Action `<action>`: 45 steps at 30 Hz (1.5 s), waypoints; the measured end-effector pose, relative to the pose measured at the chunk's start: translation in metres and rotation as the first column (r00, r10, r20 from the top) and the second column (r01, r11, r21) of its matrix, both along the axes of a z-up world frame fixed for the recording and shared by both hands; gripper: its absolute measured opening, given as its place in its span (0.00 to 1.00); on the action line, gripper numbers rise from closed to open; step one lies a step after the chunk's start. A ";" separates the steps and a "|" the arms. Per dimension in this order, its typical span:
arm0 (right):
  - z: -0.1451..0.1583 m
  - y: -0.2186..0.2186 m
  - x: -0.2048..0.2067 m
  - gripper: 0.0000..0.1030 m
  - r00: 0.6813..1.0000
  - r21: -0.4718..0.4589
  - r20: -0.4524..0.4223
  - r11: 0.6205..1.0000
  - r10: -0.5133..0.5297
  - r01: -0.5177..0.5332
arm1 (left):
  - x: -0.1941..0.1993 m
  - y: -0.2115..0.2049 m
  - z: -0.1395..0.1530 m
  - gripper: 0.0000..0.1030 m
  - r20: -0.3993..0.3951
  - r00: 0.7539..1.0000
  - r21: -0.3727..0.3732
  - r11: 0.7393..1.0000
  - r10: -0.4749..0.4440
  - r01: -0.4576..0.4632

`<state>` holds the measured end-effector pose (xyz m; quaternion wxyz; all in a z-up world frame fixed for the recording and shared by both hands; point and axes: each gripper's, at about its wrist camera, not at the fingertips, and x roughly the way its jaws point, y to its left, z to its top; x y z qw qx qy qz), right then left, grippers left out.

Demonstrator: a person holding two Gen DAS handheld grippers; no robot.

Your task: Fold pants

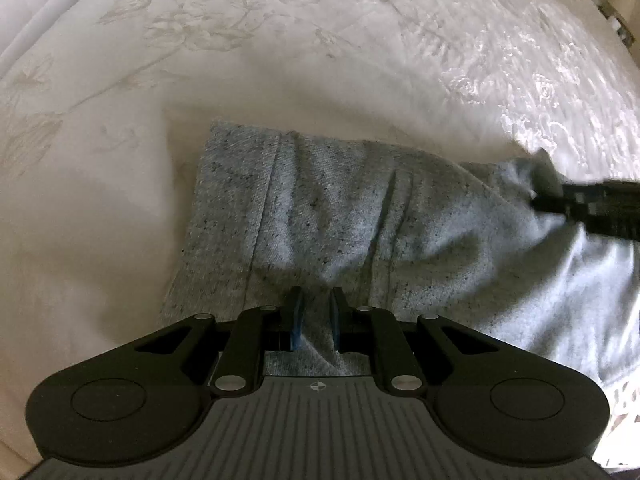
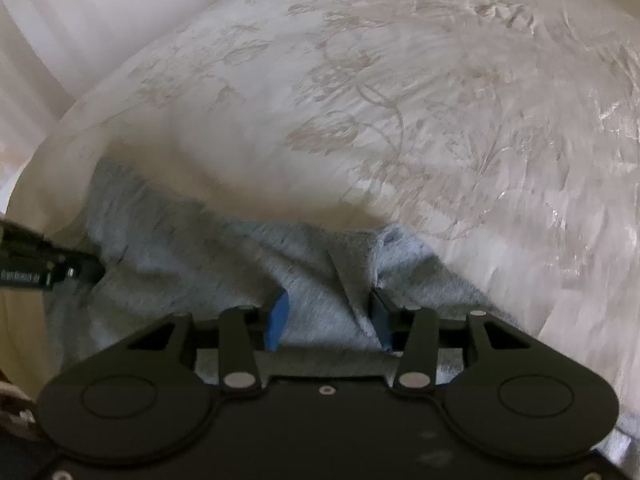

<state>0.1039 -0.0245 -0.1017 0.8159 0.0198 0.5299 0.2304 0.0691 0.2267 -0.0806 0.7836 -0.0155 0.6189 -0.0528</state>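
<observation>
Grey speckled pants [image 1: 332, 216] lie bunched and partly folded on a cream floral bedspread [image 1: 280, 40]. My left gripper [image 1: 316, 300] is shut on a ridge of the pants' near edge, fabric pinched between its blue pads. My right gripper shows at the right of the left wrist view [image 1: 576, 204], at the cloth's far right end. In the right wrist view the pants [image 2: 224, 256] lie under my right gripper [image 2: 330, 304], whose jaws stand apart around a fold of grey cloth. The left gripper [image 2: 48, 270] shows at the left edge there.
The bedspread [image 2: 400, 100] fills both views, shiny and wrinkled to the right. A pale wall or headboard [image 2: 80, 8] rises at the far left. A bit of furniture [image 1: 616, 4] shows past the bed's top right.
</observation>
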 end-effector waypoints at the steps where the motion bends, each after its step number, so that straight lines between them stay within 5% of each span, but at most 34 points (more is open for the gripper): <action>1: 0.000 -0.002 0.007 0.47 1.000 0.009 0.004 1.000 -0.022 0.022 | 0.002 -0.002 -0.001 0.13 0.000 1.000 -0.001 1.000 0.000 0.000; 8: -0.011 -0.010 0.051 0.41 0.995 0.143 -0.091 0.988 -0.046 0.059 | 0.001 0.001 -0.001 0.13 0.005 1.000 -0.006 1.000 0.015 -0.015; 12: -0.016 -0.013 0.049 0.06 0.993 0.134 -0.111 0.989 -0.041 0.056 | -0.002 0.003 0.001 0.14 0.011 1.000 -0.010 1.000 0.019 -0.019; 15: -0.006 -0.017 0.042 0.03 0.994 0.132 -0.079 0.987 -0.077 0.087 | -0.006 0.005 0.003 0.13 0.024 1.000 -0.013 1.000 0.018 -0.018; 18: 0.014 -0.018 0.044 0.02 0.989 0.088 0.030 0.986 -0.146 0.143 | -0.013 0.007 0.005 0.13 0.044 0.999 -0.023 1.000 0.017 -0.016; 23: -0.020 0.004 0.060 0.03 0.986 -0.017 -0.034 0.987 -0.163 0.162 | -0.019 0.007 0.008 0.13 0.050 0.999 -0.015 1.000 -0.001 0.002; 26: -0.025 0.002 0.060 0.05 0.981 -0.003 -0.045 0.982 -0.190 0.190 | -0.016 0.006 0.017 0.13 0.055 0.998 -0.006 1.000 -0.001 0.002; 30: -0.006 -0.012 0.054 0.26 0.969 0.031 -0.005 0.969 -0.247 0.247 | -0.008 -0.005 0.036 0.14 0.136 0.990 0.007 0.999 -0.048 0.048; 36: 0.038 -0.038 0.002 0.30 0.945 0.109 0.103 0.948 -0.309 0.298 | 0.002 -0.013 0.025 0.14 0.129 0.990 -0.007 0.999 -0.051 0.052; 45: -0.001 -0.042 -0.121 0.30 0.931 -0.011 -0.090 0.935 -0.355 0.355 | -0.022 -0.001 0.011 0.14 0.086 0.993 0.034 0.997 -0.079 0.076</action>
